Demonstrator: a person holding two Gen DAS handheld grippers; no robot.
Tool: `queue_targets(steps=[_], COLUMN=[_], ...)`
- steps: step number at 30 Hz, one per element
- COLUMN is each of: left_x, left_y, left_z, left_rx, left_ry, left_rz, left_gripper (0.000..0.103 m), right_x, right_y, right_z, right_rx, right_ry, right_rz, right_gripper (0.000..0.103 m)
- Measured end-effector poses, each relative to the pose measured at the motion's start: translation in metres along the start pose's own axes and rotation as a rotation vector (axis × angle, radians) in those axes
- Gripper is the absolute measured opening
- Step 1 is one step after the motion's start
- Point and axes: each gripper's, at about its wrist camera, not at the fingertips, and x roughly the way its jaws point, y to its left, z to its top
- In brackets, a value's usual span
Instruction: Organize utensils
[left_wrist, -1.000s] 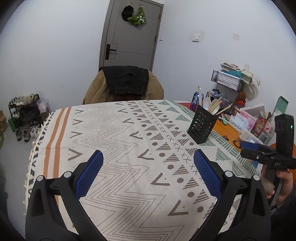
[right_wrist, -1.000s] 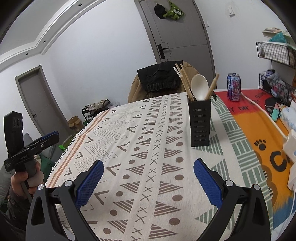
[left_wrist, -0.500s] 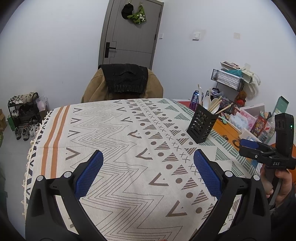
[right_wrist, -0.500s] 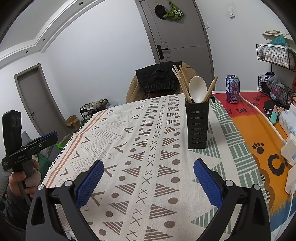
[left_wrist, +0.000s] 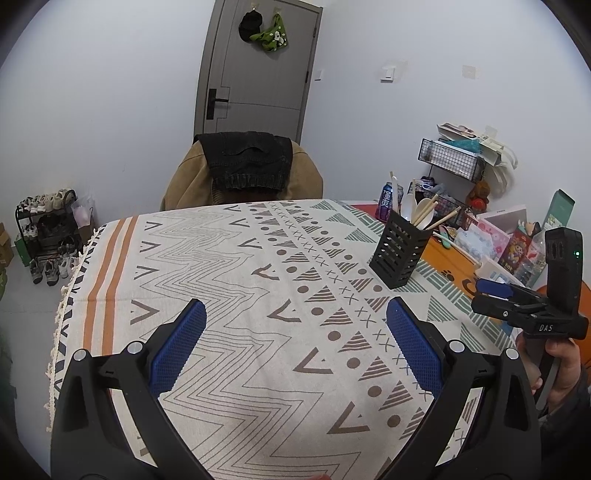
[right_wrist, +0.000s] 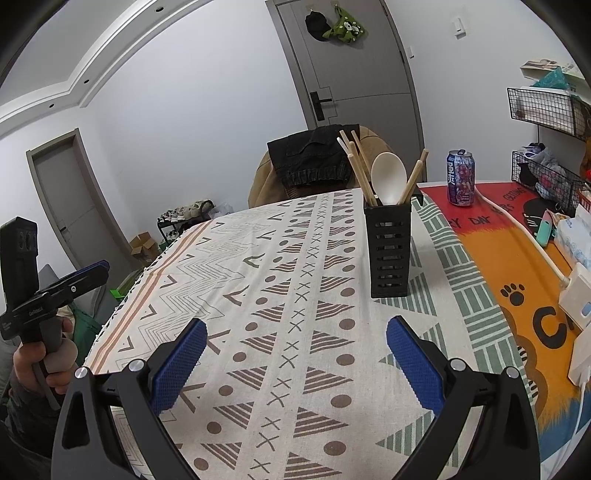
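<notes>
A black slotted utensil holder (left_wrist: 399, 253) (right_wrist: 388, 250) stands upright on the patterned tablecloth (left_wrist: 236, 280) (right_wrist: 288, 295). It holds a white spoon (right_wrist: 387, 178) and several wooden chopsticks (right_wrist: 359, 169). My left gripper (left_wrist: 295, 343) is open and empty over the near part of the cloth, left of the holder. My right gripper (right_wrist: 295, 350) is open and empty, short of the holder. Each gripper shows from the side in the other view, the right gripper (left_wrist: 495, 291) and the left gripper (right_wrist: 88, 273).
A drink can (right_wrist: 460, 177) stands on the red and orange mat (right_wrist: 517, 258) right of the cloth. A phone (right_wrist: 545, 227), boxes and a wire rack (right_wrist: 543, 107) crowd the right side. A chair with a jacket (left_wrist: 243, 166) stands at the far edge.
Both grippers have drawn back and dropped slightly; the holder now sits a little farther off in both views. Both stay open and empty.
</notes>
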Motion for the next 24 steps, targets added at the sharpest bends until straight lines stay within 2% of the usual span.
queue_targets(steps=[24], left_x=[0.0053], left_y=[-0.0051], left_z=[0.0027], left_rx=[-0.002], left_ry=[0.001], left_rz=[-0.011], left_gripper=[0.097], right_x=[0.0006], right_y=[-0.0052], right_z=[-0.0043], right_rx=[0.017], right_ry=[0.005], right_rz=[-0.011], right_gripper=[0.096])
